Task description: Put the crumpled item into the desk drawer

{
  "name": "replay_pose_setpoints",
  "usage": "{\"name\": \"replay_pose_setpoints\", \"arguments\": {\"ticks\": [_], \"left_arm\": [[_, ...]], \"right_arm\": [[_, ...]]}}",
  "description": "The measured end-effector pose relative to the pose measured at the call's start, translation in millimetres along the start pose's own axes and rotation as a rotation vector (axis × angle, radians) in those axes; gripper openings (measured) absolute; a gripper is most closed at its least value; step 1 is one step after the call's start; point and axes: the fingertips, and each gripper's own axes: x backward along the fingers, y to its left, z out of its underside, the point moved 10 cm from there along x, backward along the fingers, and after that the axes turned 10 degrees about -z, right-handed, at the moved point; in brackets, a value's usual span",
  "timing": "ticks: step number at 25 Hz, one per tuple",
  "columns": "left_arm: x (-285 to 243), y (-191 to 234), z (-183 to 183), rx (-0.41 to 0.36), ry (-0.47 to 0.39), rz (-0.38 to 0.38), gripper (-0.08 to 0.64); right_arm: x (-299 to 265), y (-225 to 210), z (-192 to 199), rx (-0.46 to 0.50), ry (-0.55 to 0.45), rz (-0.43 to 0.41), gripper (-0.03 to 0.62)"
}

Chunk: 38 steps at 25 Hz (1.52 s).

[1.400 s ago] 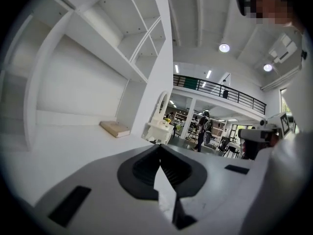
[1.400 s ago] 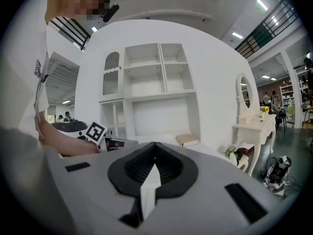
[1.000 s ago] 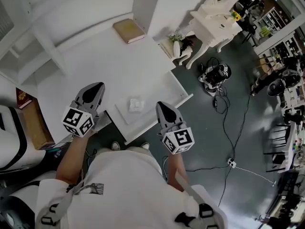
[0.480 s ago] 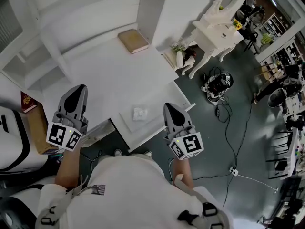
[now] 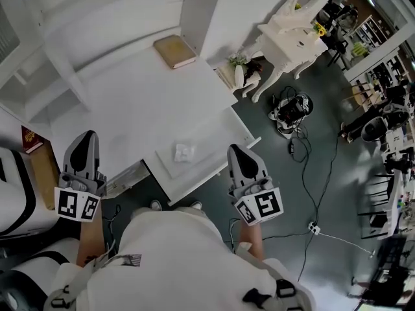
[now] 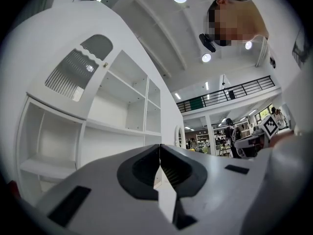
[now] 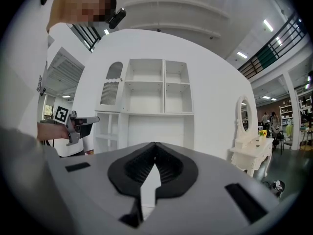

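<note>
A small crumpled white item (image 5: pixel 184 152) lies in the pulled-out white drawer (image 5: pixel 214 144) at the front of the white desk (image 5: pixel 149 102). My left gripper (image 5: pixel 84 138) is held off the desk's front left corner, shut and empty; in the left gripper view (image 6: pixel 160 147) its tips meet and it points at white shelving. My right gripper (image 5: pixel 235 149) hovers just right of the drawer's front corner, shut with nothing in it; its own view (image 7: pixel 155 144) shows the tips touching. Neither gripper touches the crumpled item.
A tan book (image 5: pixel 174 50) lies at the desk's back. A red book (image 5: pixel 31 137) and a brown box (image 5: pixel 44 173) sit at the left. On the dark floor to the right are a white dressing table (image 5: pixel 292 34), a vase (image 5: pixel 238 73), a black device (image 5: pixel 292 105) and cables (image 5: pixel 324 173).
Both grippers have drawn back from the drawer toward the person. The left one swung out left past the desk edge, the right one slid slightly right. The crumpled item stayed in the drawer.
</note>
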Motion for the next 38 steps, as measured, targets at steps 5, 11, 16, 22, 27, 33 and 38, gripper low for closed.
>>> {"name": "replay_pose_setpoints", "arguments": {"ticks": [5, 11, 16, 22, 27, 33, 38], "left_arm": [[-3.9, -9.2, 0.8, -0.021, 0.021, 0.01, 0.016], [-10.2, -17.6, 2.8, -0.004, 0.036, 0.022, 0.017], [-7.1, -21.5, 1.9, -0.047, 0.029, 0.016, 0.016], [-6.1, -22.2, -0.8, -0.061, 0.02, -0.003, 0.016], [-3.0, -21.3, 0.1, -0.064, 0.011, -0.016, 0.017], [-1.4, -22.6, -1.5, -0.057, -0.004, -0.027, 0.015], [-3.2, -26.3, 4.5, -0.051, 0.017, -0.007, 0.017]], "right_arm": [[10.8, 0.1, -3.1, -0.015, -0.017, 0.01, 0.009], [5.6, -1.3, -4.5, -0.024, -0.015, -0.014, 0.009], [-2.2, -1.3, -3.8, -0.023, -0.02, -0.041, 0.009], [-17.5, -4.5, -4.0, -0.031, -0.028, -0.086, 0.009], [-27.3, -3.2, -3.6, 0.0, -0.027, -0.104, 0.009], [-26.9, -6.4, -4.8, -0.002, -0.037, -0.098, 0.009], [-22.4, -0.8, -2.0, -0.013, -0.032, -0.098, 0.009]]}}
